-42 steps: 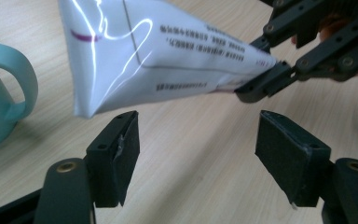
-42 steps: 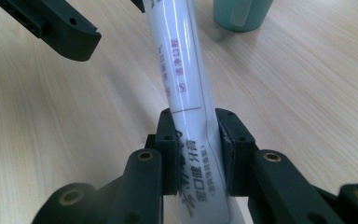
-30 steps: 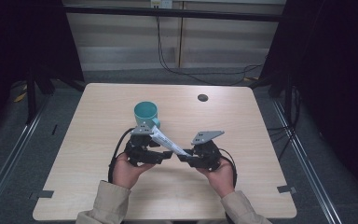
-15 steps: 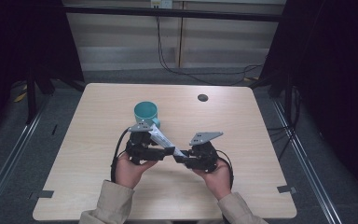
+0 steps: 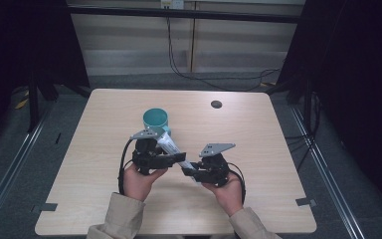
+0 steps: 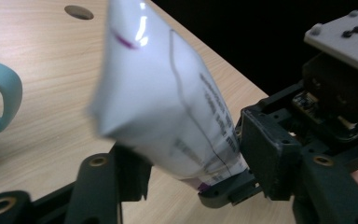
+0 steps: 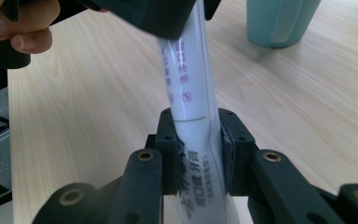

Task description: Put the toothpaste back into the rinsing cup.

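Between the 2 grippers: a white tube (image 5: 171, 148) is held above the table (image 5: 278, 149), just in front of the teal cup (image 5: 156, 119).
Tube, where: near the table's middle, on the person's side of the cup, clear of the wood as far as the high view shows.
Tube, long axis: it runs slantwise from the far left by the cup to the near right by the right hand.
Tube, which way it points: its flat crimped end (image 6: 121, 107) reads as the upper one toward the cup, so the cap end would lie low on the right; the cap itself is hidden.
Left gripper (image 5: 176, 158): its jaws are closed onto the tube's upper part; the left gripper view has the tube (image 6: 168, 98) wedged between them.
Right gripper (image 5: 190, 170): its jaws pinch the tube's lower part (image 7: 200, 140) from both sides, pads touching it.
Nearer hand: both hold it, the right at the near end, the left closer to the cup.
Key relation: the cup stands just beyond the tube's far end, along its axis.
Judgement: a move into the cup likely needs the tube tipped upright first.
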Demonstrator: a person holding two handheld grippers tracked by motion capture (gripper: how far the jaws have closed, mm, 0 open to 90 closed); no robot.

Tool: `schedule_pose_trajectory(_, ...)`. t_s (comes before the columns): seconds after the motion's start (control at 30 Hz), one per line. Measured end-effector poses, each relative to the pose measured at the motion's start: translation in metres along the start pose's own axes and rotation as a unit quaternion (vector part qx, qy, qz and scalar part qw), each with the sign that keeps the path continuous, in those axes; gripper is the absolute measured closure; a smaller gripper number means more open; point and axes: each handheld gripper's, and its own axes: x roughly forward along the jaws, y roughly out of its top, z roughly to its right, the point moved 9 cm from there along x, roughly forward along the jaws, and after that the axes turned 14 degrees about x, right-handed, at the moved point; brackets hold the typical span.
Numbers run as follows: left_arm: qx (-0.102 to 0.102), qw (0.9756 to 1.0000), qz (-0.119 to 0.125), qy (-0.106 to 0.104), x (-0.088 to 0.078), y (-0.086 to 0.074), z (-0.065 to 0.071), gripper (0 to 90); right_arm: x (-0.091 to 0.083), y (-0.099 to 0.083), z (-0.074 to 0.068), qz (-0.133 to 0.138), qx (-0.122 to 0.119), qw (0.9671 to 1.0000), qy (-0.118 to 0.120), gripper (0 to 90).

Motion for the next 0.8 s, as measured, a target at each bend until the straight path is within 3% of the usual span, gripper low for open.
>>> schedule_pose_trajectory(0.2, 0.002, 0.9999, 0.010, -0.011, -0.002, 0.003, 0.003, 57.4, 0.004, -0.001, -0.002, 0.002, 0.008, 0.9999, 0.007, 72.2)
schedule_pose_trajectory(0.37, 0.015, 0.9998, 0.010, -0.008, -0.003, 0.005, 0.005, 65.2, 0.006, -0.001, -0.004, 0.006, 0.016, 0.9998, 0.013, 71.6)
schedule_pose_trajectory(0.57, 0.040, 0.9992, 0.006, -0.003, -0.006, 0.008, 0.009, 72.5, 0.005, 0.000, -0.007, 0.009, -0.007, 0.9999, 0.009, 66.7)
schedule_pose_trajectory(0.6, 0.050, 0.9987, -0.002, 0.004, -0.007, 0.008, 0.009, 73.3, 0.005, 0.000, -0.007, 0.008, -0.012, 0.9999, 0.008, 63.4)
schedule_pose_trajectory(0.67, 0.048, 0.9988, -0.002, 0.006, -0.008, 0.008, 0.008, 74.4, 0.002, 0.000, -0.005, 0.005, -0.028, 0.9996, -0.006, 55.8)
schedule_pose_trajectory(0.8, 0.054, 0.9983, -0.005, 0.022, -0.014, 0.010, 0.003, 75.0, -0.006, 0.000, 0.001, 0.010, -0.028, 0.9995, -0.012, 45.5)
